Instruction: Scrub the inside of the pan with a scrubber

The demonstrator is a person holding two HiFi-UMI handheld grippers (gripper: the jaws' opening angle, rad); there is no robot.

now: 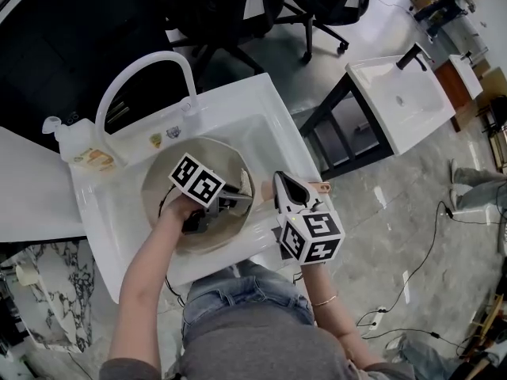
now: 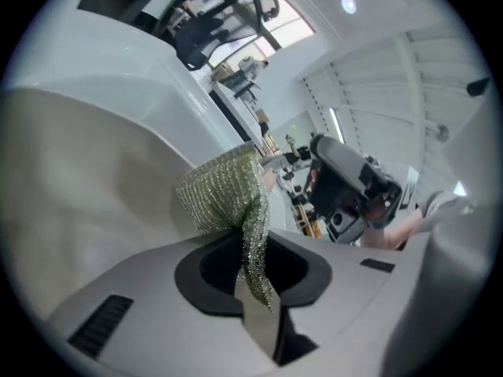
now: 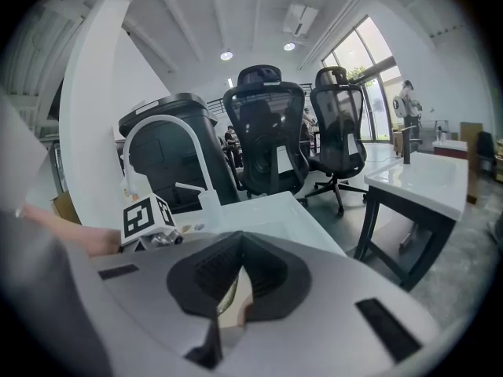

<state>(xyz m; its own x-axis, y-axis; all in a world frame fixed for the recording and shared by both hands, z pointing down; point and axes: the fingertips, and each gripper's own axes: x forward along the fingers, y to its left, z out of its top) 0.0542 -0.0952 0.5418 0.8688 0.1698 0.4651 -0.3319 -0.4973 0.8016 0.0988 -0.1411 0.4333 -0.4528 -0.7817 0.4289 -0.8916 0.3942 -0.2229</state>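
Slip risk: your scrubber (image 2: 220, 191) is held by one thin fold; hard strokes on the pan (image 1: 162, 176) wall could tug it free
Left gripper (image 2: 250, 277): clamped on the scrubber, inside the pan; forearm angled down into it
Right gripper (image 3: 228, 297): closed, apparently on the pan's right rim; a loose hold lets the pan twist

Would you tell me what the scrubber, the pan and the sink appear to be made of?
The scrubber looks like woven metallic-thread mesh: it glitters green-silver and folds limply. The pan has a smooth matte cream lining, perhaps ceramic-coated metal. The sink is glossy white, ceramic or plastic; I cannot tell.
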